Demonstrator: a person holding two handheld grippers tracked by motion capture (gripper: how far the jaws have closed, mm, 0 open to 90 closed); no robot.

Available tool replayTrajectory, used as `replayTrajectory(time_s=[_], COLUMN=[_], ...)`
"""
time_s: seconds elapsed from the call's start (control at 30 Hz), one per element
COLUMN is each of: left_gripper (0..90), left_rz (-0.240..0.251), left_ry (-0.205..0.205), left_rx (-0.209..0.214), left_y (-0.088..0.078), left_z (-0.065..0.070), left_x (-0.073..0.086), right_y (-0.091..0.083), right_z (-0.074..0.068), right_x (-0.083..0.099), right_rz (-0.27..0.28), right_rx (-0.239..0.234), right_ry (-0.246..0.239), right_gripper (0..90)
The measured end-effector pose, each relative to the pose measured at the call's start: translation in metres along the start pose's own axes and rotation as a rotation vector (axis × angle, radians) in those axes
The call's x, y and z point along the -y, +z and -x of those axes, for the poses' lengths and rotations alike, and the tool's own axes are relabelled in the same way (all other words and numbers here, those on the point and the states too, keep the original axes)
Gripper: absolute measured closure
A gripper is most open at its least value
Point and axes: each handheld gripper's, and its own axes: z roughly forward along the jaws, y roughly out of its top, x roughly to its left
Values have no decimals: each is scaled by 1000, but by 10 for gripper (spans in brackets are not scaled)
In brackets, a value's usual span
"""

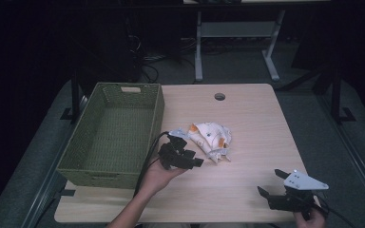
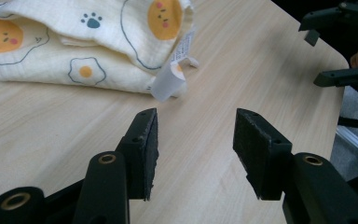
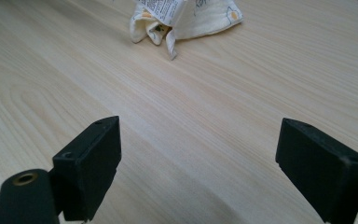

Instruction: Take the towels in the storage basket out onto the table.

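High view, cloth mid-table, basket overhanging left edge

so the table is a light wood-grain top with rounded corners and a small round cable hole near the far edge. on its left side sits a green woven basket, long side running front to back, looks like it hangs a little past the left edge. roughly mid-table, just right of the basket, lies a crumpled cream cloth printed with fried eggs and paw marks, white care label sticking out of it
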Motion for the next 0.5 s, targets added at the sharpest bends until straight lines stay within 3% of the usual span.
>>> replayTrajectory(time_s=[0.27, 0.37, 0.5], left_gripper=[484, 472, 459], left_rz=[13, 20, 49], left_ry=[12, 42, 52], left_rx=[14, 14, 13], left_y=[-7, -12, -16], left_z=[12, 22, 30], left_x=[8, 19, 31], right_y=[1, 1, 0], right_z=[-2, -5, -6], right_x=[-1, -2, -2], right_rz=[-6, 0, 0], right_rx=[-3, -5, -15], right_ry=[-1, -4, -16], right_gripper=[139, 139, 138])
